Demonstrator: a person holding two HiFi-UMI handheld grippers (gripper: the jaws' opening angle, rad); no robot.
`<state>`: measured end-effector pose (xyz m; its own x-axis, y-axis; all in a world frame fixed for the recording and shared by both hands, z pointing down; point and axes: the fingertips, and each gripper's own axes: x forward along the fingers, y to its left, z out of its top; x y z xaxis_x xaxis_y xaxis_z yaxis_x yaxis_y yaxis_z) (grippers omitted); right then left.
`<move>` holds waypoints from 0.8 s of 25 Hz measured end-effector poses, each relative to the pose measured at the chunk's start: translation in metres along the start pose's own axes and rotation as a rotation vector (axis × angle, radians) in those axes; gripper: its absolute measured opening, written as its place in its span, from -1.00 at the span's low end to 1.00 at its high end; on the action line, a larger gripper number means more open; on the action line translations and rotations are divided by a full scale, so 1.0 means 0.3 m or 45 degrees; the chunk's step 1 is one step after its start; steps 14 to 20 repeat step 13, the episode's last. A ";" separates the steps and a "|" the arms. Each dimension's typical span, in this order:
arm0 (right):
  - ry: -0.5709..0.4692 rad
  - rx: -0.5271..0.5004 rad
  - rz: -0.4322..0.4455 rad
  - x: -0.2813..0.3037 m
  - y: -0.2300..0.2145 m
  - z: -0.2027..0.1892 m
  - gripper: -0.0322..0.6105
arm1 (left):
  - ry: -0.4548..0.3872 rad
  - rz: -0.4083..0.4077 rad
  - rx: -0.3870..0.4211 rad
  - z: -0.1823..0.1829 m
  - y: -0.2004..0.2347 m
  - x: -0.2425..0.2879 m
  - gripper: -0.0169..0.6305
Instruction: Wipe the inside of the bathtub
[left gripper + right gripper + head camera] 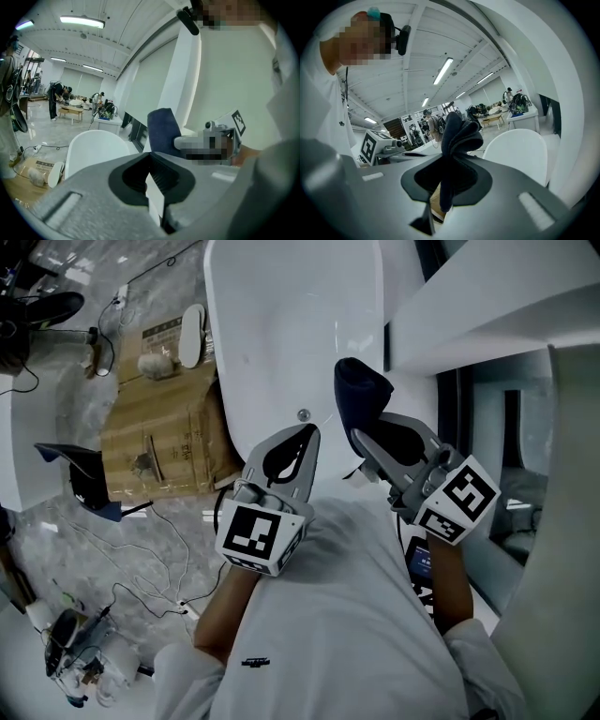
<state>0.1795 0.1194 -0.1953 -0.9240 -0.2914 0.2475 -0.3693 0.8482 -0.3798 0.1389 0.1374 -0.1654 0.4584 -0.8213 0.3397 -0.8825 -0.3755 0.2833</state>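
The white bathtub [281, 324] lies ahead of me, its near rim just past both grippers; it also shows as a white curved shell in the left gripper view [93, 150] and the right gripper view [520, 150]. My right gripper [367, 435] is shut on a dark blue cloth [361, 388], which bunches up above its jaws [457, 133]. The cloth hangs in the air over the tub's near right rim. My left gripper [292, 448] is held beside it over the near rim, jaws closed together with nothing in them [151, 180].
A flattened cardboard box [159, 427] lies on the marble floor left of the tub, with a white slipper [192, 334] at its top. Cables [141, 549] trail across the floor. A white ledge [487, 315] and a dark window frame stand at the right.
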 end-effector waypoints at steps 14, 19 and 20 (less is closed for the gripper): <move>-0.009 0.053 0.031 -0.016 0.018 0.007 -0.75 | 0.013 -0.027 -0.007 0.003 -0.044 0.014 -0.95; -0.009 0.053 0.031 -0.016 0.018 0.007 -0.75 | 0.013 -0.027 -0.007 0.003 -0.044 0.014 -0.95; -0.009 0.053 0.031 -0.016 0.018 0.007 -0.75 | 0.013 -0.027 -0.007 0.003 -0.044 0.014 -0.95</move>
